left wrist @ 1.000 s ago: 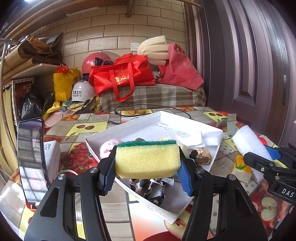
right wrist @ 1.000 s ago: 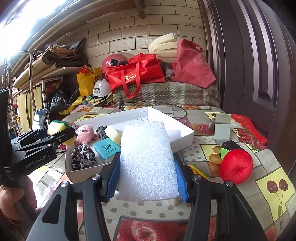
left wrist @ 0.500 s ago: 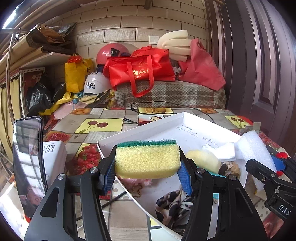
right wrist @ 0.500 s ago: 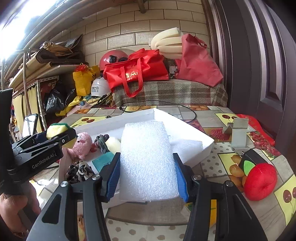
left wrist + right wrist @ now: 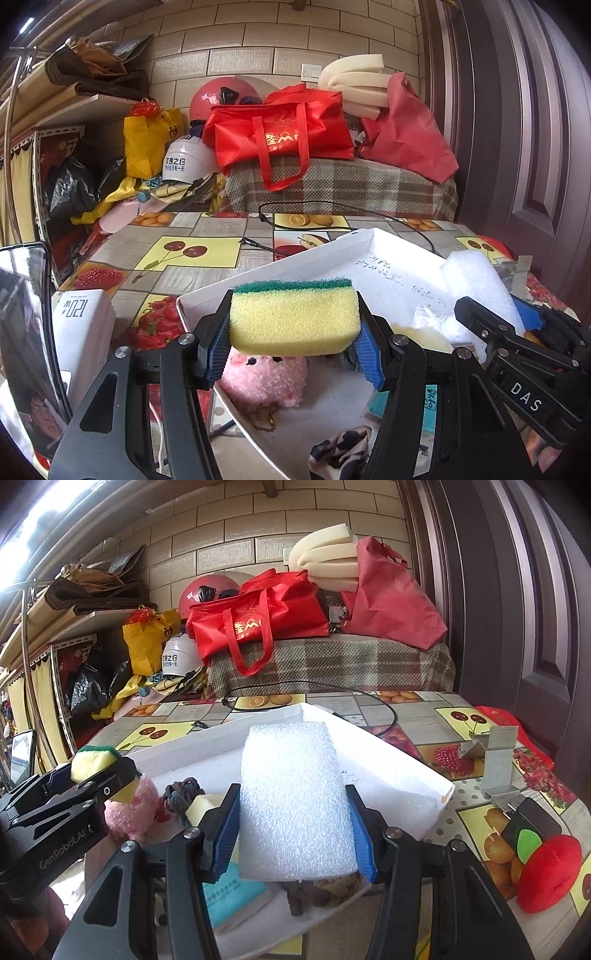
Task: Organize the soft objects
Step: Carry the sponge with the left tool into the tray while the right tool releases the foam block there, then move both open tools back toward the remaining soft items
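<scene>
Both tongs hang over the white tray on the fruit-patterned desk, each gripping something soft. The left tongs are about half open, their blue pads pressed into the ends of a yellow sponge with a green scouring top. The right tongs stand about as wide, clamped on the sides of a white foam block.

Inside the tray, a pink plush toy lies directly below the sponge, a gold chain trailing from it. Near the front edge sits a black-and-white patterned cloth, and handwriting marks the tray floor.

The right-hand camera adds what the other hides: a teal booklet under the tongs, a dark knotted piece beside a pale yellow sponge piece, and brown bits under the foam. Out on the desk to the right lies a red plush fruit with a green leaf, near a small metal bracket. Only the left-hand camera shows a white box off the tray's left.
</scene>
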A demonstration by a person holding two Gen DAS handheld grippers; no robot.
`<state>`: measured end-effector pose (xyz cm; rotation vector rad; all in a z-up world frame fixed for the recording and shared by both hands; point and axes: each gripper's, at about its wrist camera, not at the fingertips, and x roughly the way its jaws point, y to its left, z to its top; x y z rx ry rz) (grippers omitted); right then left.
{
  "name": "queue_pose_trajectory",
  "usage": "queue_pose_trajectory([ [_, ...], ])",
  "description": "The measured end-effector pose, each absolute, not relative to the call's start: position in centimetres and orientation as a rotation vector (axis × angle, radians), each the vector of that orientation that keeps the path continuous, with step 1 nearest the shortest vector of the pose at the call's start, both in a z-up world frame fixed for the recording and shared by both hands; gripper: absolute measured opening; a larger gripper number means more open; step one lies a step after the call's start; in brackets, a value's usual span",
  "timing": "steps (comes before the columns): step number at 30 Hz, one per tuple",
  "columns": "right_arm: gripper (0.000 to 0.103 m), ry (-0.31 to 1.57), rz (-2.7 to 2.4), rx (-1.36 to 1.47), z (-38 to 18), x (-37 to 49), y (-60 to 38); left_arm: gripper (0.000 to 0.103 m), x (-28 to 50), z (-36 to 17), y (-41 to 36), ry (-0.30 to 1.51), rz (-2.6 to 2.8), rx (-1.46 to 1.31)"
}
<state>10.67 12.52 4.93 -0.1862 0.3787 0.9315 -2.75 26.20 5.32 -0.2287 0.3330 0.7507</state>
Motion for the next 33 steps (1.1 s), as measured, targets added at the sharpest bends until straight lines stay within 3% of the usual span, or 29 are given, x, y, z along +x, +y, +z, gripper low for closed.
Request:
queue_pose_trajectory([
  [8,0.055,0.368,0.912,-0.228,5.0,11.9,15.8,0.06,-0.8,5.4,26.6,0.36,0.724,-0.191],
  [9,0.056,0.375,0.908,-0.227,4.9,12.1,16.0,0.064,-0.8,5.4,26.6,0.36,0.724,-0.191],
  [11,0.07,0.401,0.906,-0.229,4.8,12.5,16.2,0.073,-1.2,5.5,26.6,0.34,0.748,-0.199],
  [13,0.083,0.407,0.882,-0.2,4.8,13.0,15.8,0.094,-1.6,5.5,26.7,0.324,0.761,-0.208],
  [16,0.085,0.402,0.861,-0.159,5.0,13.2,15.1,0.101,-1.9,5.6,26.4,0.304,0.779,-0.199],
  [20,0.088,0.384,0.838,-0.151,5.2,13.0,14.8,0.102,-2.2,5.7,26.2,0.283,0.791,-0.189],
  [24,0.103,0.382,0.818,-0.132,5.3,13.3,14.5,0.103,-2.9,5.9,25.8,0.241,0.792,-0.178],
  [33,0.103,0.242,0.79,-0.092,6.1,11.4,12.8,0.103,-4.0,6.1,26.0,0.197,0.799,-0.214],
])
